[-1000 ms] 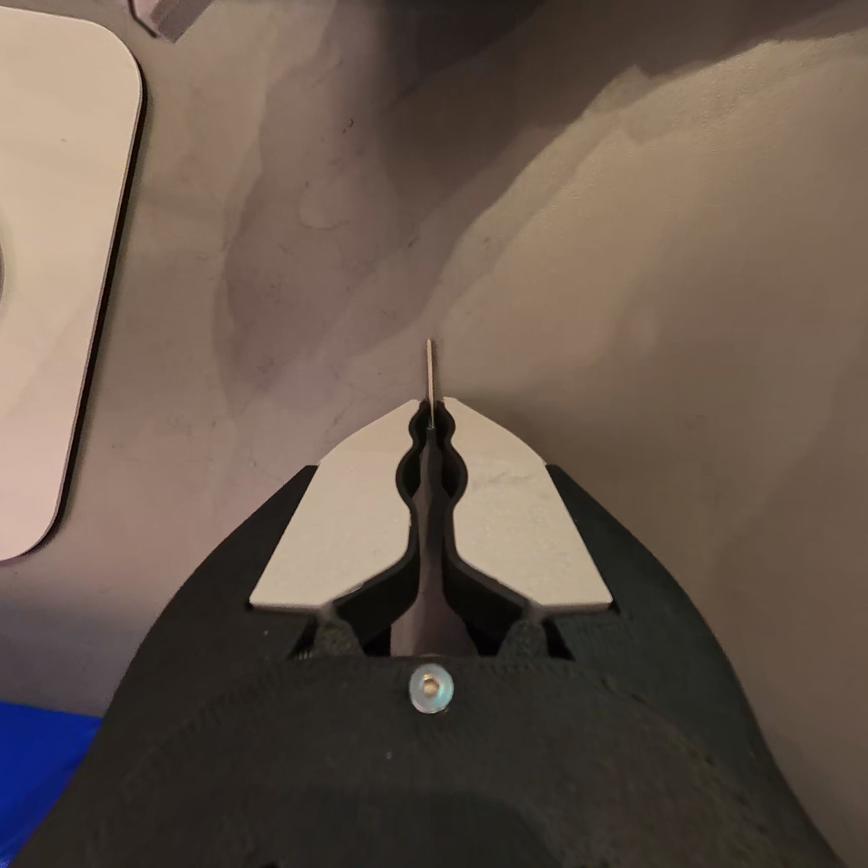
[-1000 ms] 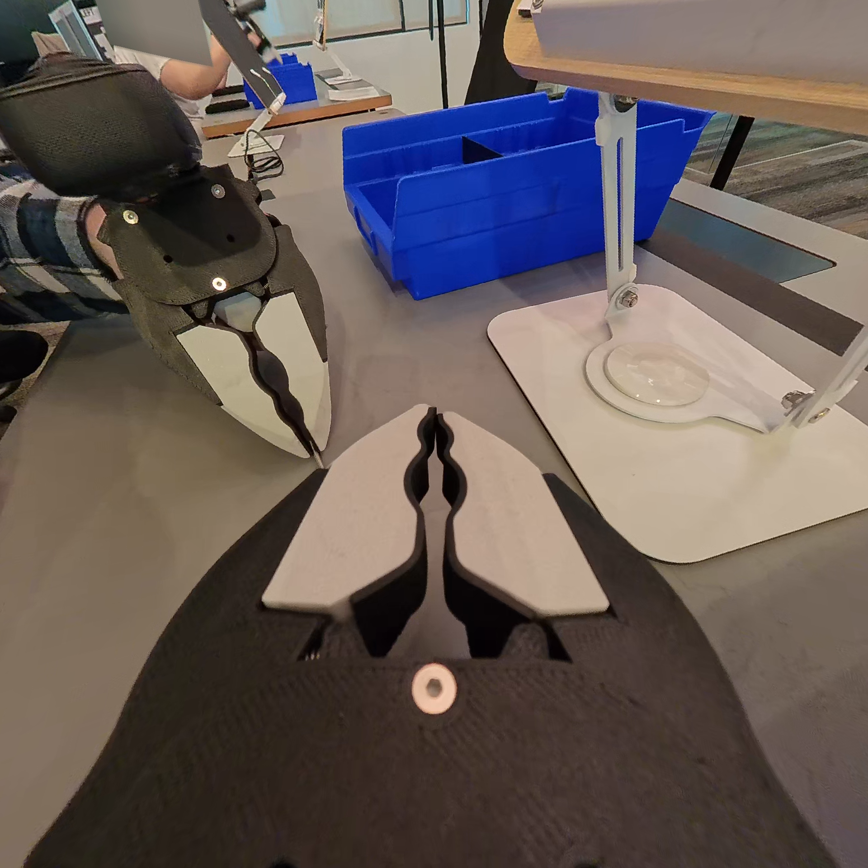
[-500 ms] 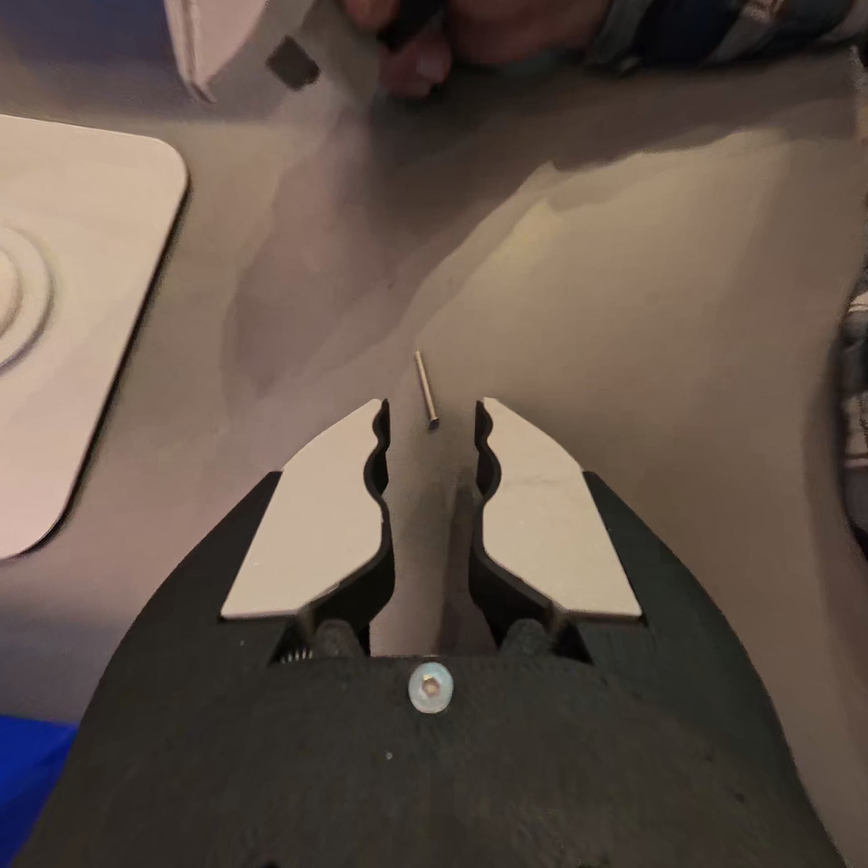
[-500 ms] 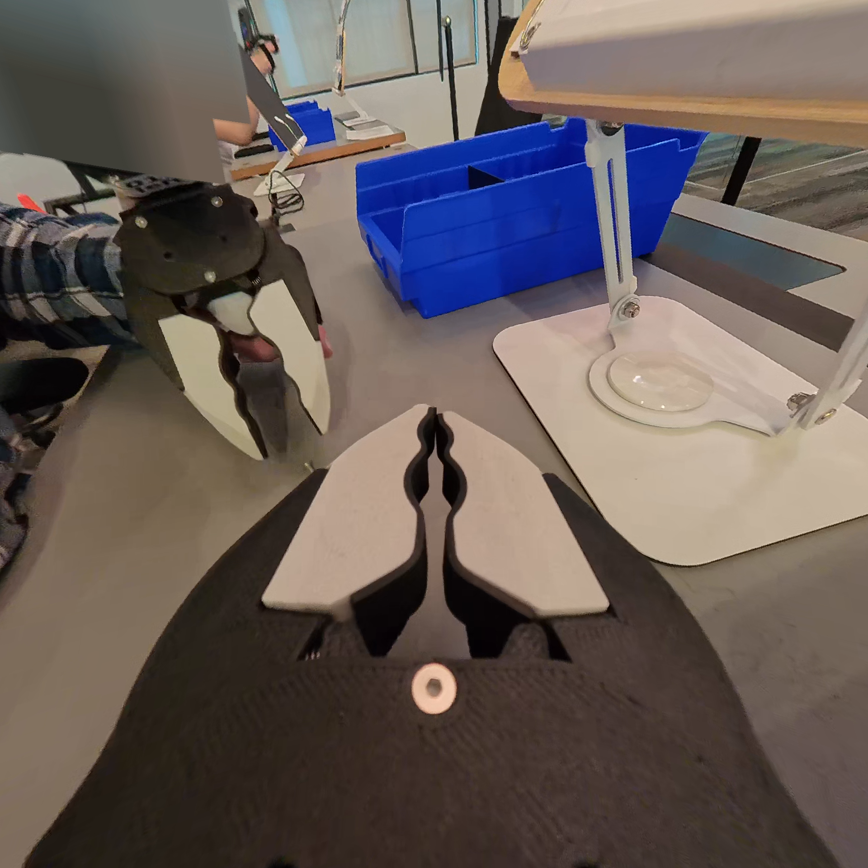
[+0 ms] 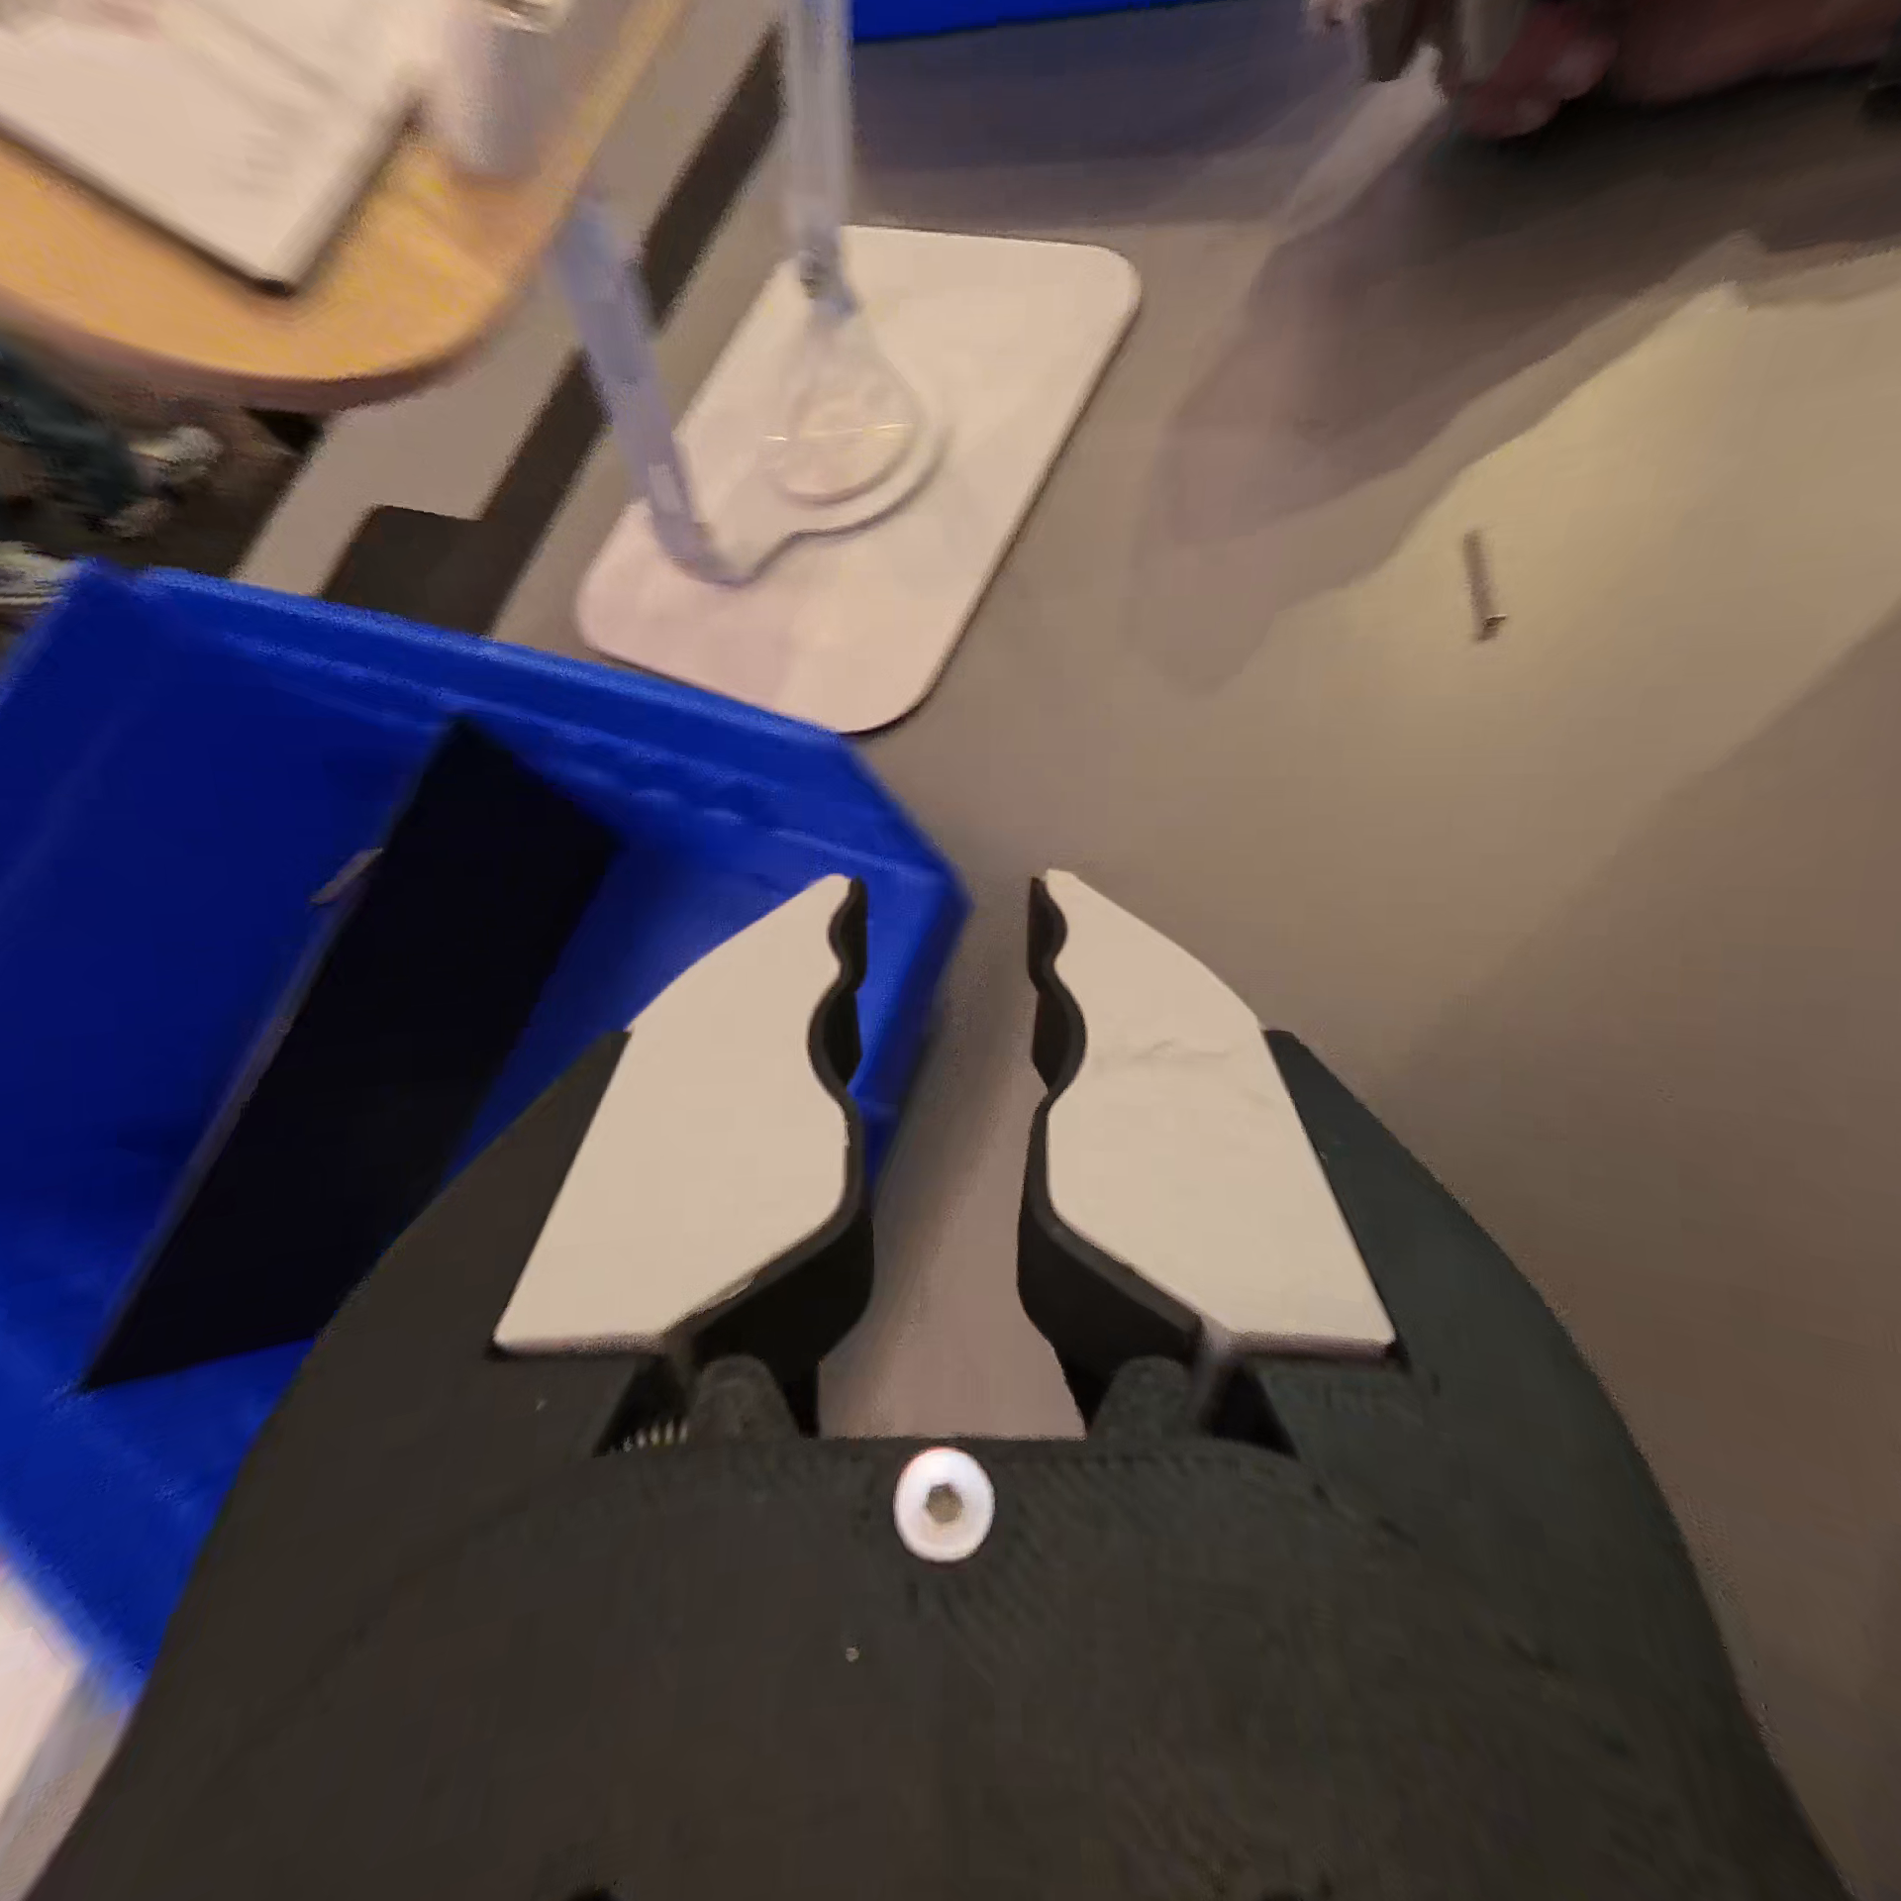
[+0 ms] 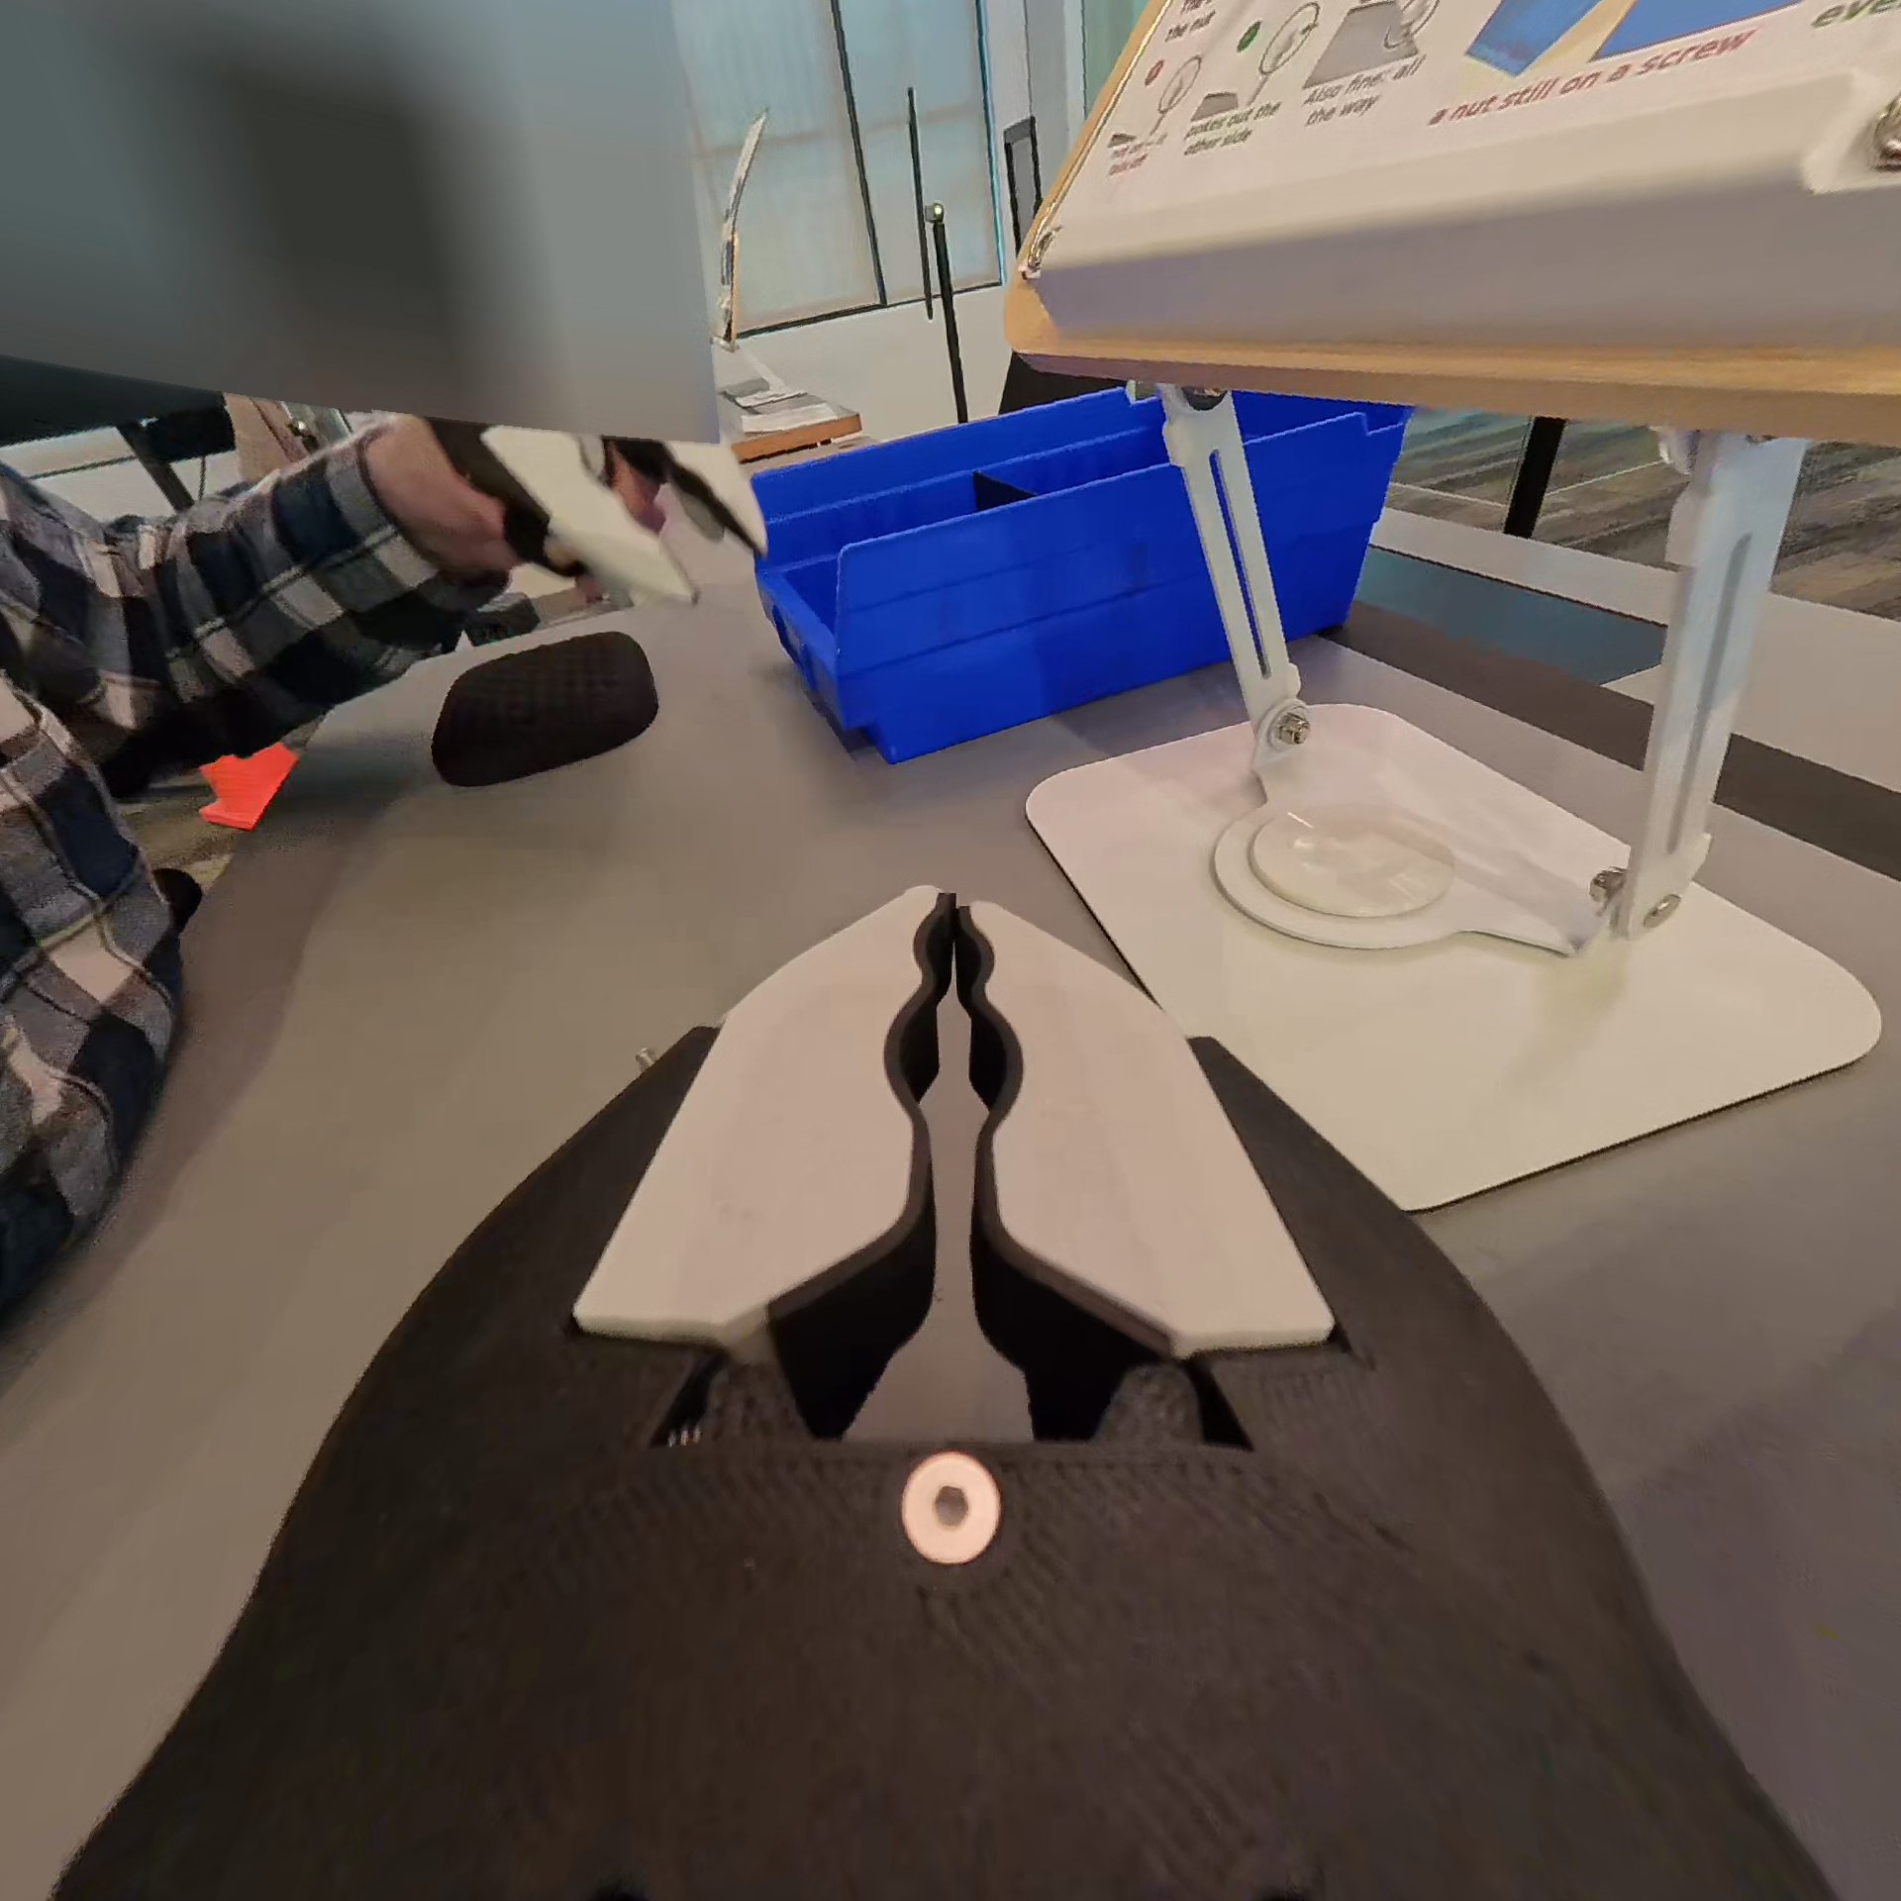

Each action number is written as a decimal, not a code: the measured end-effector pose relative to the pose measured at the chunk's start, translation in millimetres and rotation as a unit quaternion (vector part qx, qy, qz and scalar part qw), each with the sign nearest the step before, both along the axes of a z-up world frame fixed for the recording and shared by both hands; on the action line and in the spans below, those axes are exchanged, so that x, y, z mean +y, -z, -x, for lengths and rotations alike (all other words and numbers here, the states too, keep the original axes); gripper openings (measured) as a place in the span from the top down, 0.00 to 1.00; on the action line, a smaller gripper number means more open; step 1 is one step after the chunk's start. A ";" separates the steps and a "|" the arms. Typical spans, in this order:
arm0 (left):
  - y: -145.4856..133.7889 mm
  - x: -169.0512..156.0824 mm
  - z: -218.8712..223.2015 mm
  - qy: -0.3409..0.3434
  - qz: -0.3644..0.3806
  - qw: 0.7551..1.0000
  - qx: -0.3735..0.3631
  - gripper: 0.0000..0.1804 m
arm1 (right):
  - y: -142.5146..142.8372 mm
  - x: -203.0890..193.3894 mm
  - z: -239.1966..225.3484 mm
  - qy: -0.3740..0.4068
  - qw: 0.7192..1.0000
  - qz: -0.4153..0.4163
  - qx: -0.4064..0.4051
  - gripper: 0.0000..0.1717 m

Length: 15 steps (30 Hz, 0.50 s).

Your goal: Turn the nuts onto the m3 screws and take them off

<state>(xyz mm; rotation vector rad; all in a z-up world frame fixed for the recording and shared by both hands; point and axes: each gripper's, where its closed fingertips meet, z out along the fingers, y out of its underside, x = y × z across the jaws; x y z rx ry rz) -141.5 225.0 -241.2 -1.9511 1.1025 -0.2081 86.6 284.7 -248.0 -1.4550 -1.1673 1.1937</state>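
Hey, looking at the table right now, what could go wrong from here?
The small metal pin lies loose on the grey table, thin and easy to lose or knock away. The open left gripper hangs right at the blue bin corner and might bump it. The left view is blurred, so aiming may suffer.

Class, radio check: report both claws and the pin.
Left claw open, bare, by blue bin. Right claw shut. Metal pin loose on table.
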 end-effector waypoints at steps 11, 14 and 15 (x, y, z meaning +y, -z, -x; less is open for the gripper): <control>33.0 78.0 19.7 0.042 0.093 0.992 0.077 0.94 | 1.2 -3.6 1.5 -0.011 1.000 -0.006 -0.005 1.00; 54.2 84.1 19.8 0.049 0.146 0.985 0.078 0.96 | 0.5 -5.7 1.0 -0.017 1.000 -0.007 -0.002 1.00; 60.2 87.1 21.7 0.048 0.149 0.984 0.084 0.96 | 0.4 -6.2 1.0 -0.019 1.000 -0.007 -0.002 1.00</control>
